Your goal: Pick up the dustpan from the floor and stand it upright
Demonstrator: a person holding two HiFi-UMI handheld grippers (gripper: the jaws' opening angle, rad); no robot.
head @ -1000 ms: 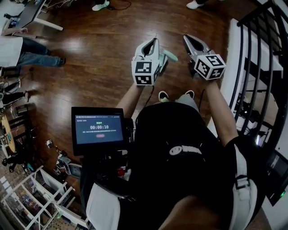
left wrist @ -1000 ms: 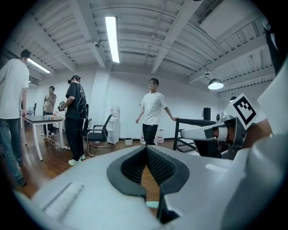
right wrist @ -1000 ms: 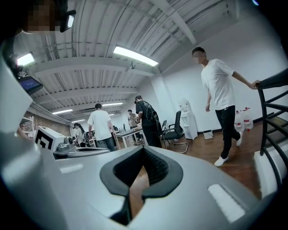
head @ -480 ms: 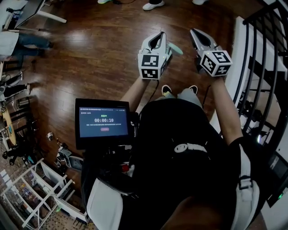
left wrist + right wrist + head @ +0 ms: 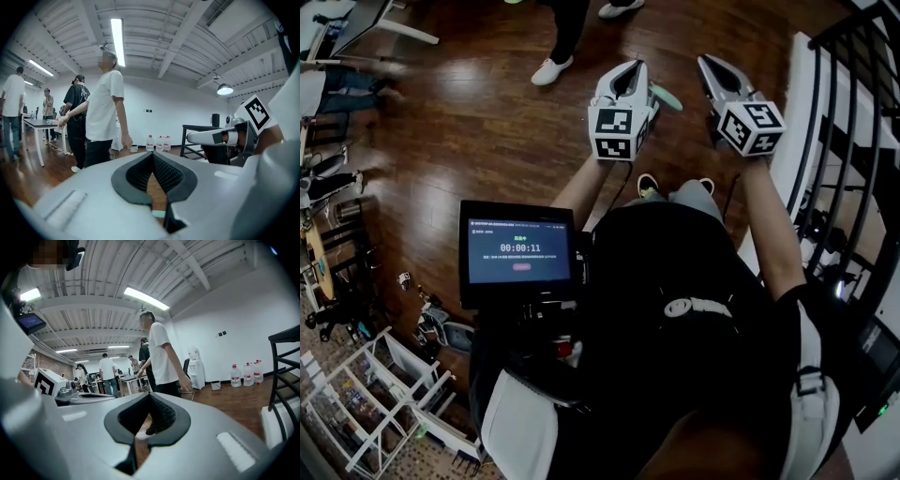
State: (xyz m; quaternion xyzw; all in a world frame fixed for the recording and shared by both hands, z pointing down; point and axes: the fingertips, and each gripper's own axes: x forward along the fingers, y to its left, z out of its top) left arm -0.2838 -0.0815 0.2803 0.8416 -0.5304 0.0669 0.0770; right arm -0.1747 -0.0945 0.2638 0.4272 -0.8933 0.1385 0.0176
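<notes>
No dustpan shows plainly in any view. A mint-green piece (image 5: 667, 97) pokes out beside my left gripper; I cannot tell what it is. The same green (image 5: 158, 213) peeks through the gap at the base of the left jaws. My left gripper (image 5: 629, 68) is held out level over the wooden floor (image 5: 487, 131), its jaws shut with nothing between them (image 5: 153, 153). My right gripper (image 5: 704, 62) hangs alongside it, also shut and empty (image 5: 149, 394). Each gripper shows at the edge of the other's view.
A person in a white shirt (image 5: 105, 112) stands just ahead on the floor, white shoe (image 5: 551, 70) near the left gripper. A black railing (image 5: 839, 112) runs along the right. Water bottles (image 5: 158, 143) line the far wall. Other people stand at a table (image 5: 40, 124) on the left.
A person's legs and white shoes have stepped into the top of the head view, closer to my grippers. Both grippers stay where they were, still shut.
</notes>
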